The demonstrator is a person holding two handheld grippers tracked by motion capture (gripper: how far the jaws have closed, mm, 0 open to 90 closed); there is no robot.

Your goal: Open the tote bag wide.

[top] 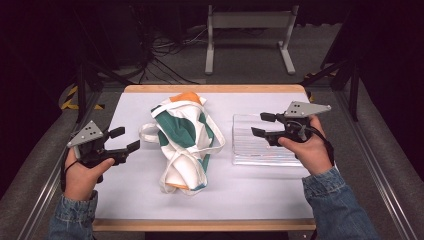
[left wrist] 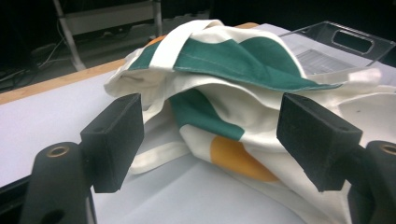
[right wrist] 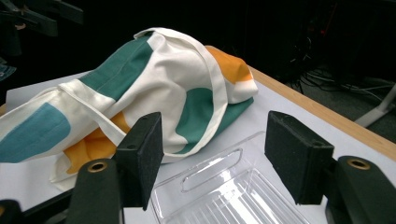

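Note:
A crumpled cloth tote bag, cream with green and orange patches, lies in the middle of the white table top. To its left my left gripper hovers open, jaws pointing at the bag with nothing between them. On the right, my right gripper is open above the left part of a clear plastic tray. In the right gripper view the tray lies just under the jaws and the bag sits beyond it.
The table has a wooden rim at its far edge. Beyond it stand a grey metal frame and loose cables on the floor. Bare white surface lies in front of the bag and tray.

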